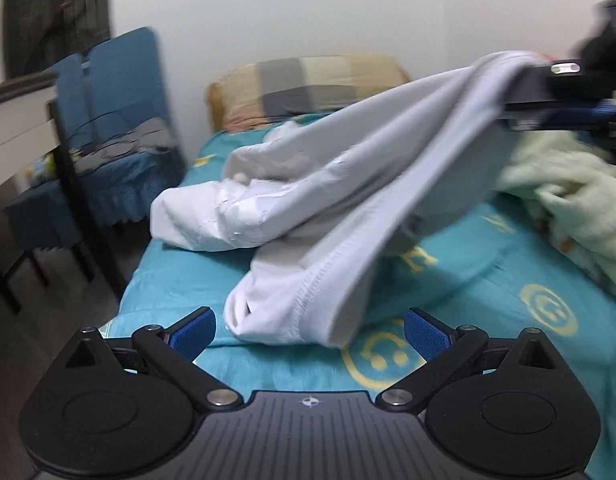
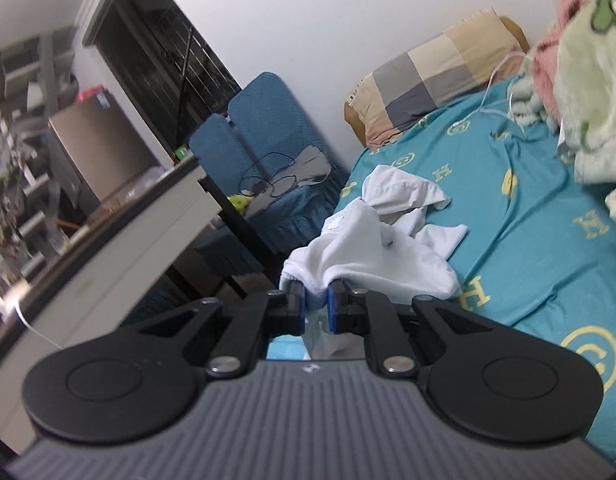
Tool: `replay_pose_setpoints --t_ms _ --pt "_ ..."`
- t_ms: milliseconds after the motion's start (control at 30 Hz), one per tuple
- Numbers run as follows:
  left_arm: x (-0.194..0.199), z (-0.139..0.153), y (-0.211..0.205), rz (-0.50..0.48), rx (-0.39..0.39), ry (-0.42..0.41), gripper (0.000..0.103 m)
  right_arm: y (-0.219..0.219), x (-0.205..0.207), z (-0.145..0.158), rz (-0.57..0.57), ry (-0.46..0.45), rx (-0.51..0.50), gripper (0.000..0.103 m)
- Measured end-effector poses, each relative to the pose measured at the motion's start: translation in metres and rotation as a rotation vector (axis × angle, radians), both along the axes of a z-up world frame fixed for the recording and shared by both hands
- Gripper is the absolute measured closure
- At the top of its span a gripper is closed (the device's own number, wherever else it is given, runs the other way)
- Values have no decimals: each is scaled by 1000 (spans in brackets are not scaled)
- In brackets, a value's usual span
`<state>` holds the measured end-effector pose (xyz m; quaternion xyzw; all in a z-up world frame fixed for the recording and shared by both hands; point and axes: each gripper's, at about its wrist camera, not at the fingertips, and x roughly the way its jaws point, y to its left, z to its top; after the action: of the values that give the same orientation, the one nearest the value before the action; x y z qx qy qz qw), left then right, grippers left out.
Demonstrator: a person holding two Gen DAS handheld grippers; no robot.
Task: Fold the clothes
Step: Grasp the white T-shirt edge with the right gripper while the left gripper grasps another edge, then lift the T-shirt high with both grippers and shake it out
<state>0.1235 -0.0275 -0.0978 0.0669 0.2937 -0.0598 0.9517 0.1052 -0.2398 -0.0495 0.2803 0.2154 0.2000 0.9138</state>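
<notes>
The white garment (image 1: 308, 200) lies bunched on the bed (image 1: 468, 264), one end lifted off the teal sheet and stretched up toward the right gripper (image 2: 316, 304), whose fingers are pressed together on a hemmed edge of the cloth. The rest trails in loose folds back toward the bed's near edge, a stitched hem hanging just ahead of the left gripper (image 1: 310, 330). That gripper hovers low over the sheet with its blue-padded fingers (image 1: 193, 332) spread wide and nothing between them.

This looks like the opening step: picking the garment up to shake it out flat before any fold. The next move likely calls for the left fingers to close on the hanging hem, so both ends can be pulled apart.

Beyond lie a checked pillow (image 1: 308, 88), a pale green fleece blanket (image 1: 568, 200) and blue-covered chairs (image 1: 115, 120).
</notes>
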Motion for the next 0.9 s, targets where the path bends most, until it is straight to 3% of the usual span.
replay_pose_setpoints --t_ms 100,233,300,333,500,633,767,833,900 --pt "19 -15 8 104 -52 25 6 -10 4 -6 -2 7 26 89" --pt "37 -36 36 263 -151 134 17 -26 15 -20 -15 55 82 89" --pt "40 -43 49 313 -194 175 33 -31 21 -28 -33 89 77 89" --pt "39 -40 52 320 -204 170 39 -33 25 -32 -42 106 70 88" --pt "25 -8 60 342 -284 50 92 -33 37 -53 -73 200 -1 87" --pt "5 32 58 320 -361 -79 96 -31 40 -62 -78 239 -61 84" --pt "-20 68 56 244 -392 -173 97 -29 41 -67 -77 271 -119 67" --pt "-30 81 57 216 -409 -189 97 -24 41 -70 -67 292 -176 43" --pt "-37 89 58 190 -413 -190 97 -15 40 -72 -45 320 -273 28"
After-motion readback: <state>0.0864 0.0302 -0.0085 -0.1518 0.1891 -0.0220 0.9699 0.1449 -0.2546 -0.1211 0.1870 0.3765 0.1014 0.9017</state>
